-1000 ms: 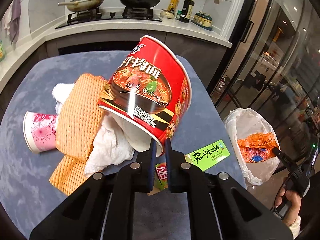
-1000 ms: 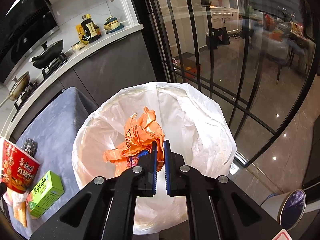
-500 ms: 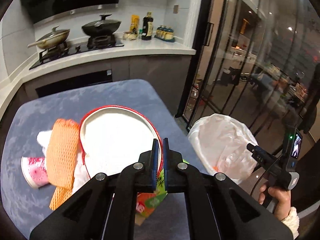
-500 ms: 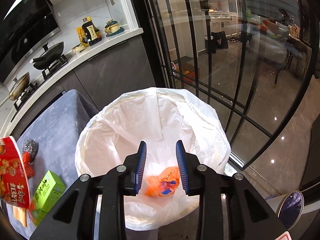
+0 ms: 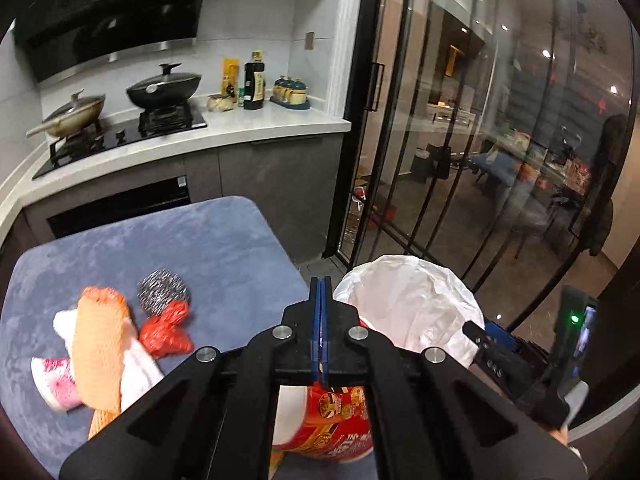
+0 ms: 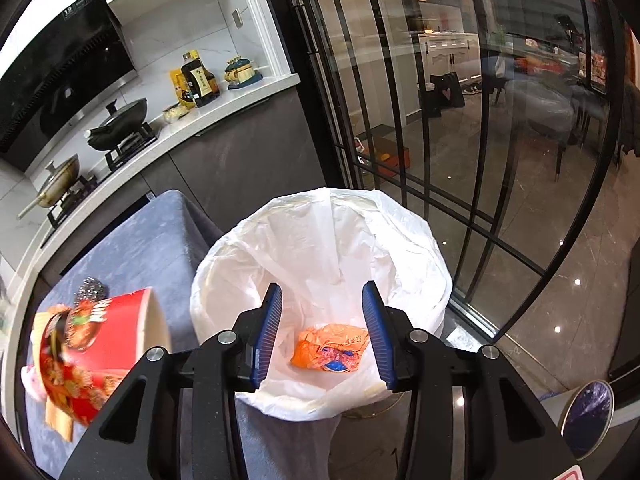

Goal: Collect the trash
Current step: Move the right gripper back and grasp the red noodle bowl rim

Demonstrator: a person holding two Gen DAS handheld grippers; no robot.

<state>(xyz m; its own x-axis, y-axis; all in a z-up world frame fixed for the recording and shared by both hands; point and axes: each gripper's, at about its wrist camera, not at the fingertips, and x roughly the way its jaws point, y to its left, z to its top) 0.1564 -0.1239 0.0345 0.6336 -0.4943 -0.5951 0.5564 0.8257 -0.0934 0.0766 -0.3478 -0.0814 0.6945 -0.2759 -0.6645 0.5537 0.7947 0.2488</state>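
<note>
My left gripper (image 5: pixel 321 320) is shut on the rim of a red instant-noodle cup (image 5: pixel 332 420), which hangs below the fingers above the table's right edge, beside the white trash bag (image 5: pixel 408 304). The cup also shows in the right wrist view (image 6: pixel 96 344), tilted in the air left of the bag. My right gripper (image 6: pixel 322 332) is open and empty over the bag (image 6: pixel 320 248). An orange snack wrapper (image 6: pixel 330 346) lies at the bag's bottom.
On the blue-grey table (image 5: pixel 192 248) lie a steel scourer (image 5: pixel 162 292), a red crumpled wrapper (image 5: pixel 166 332), an orange foam net (image 5: pixel 100 344), white tissue (image 5: pixel 138 372) and a pink paper cup (image 5: pixel 54 380). Glass doors (image 5: pixel 460 140) stand behind the bag. A kitchen counter (image 5: pixel 200 128) lies beyond.
My left gripper lifted the noodle cup off the table and carried it right toward the bag. My right gripper opened and dropped the orange wrapper into the bag.
</note>
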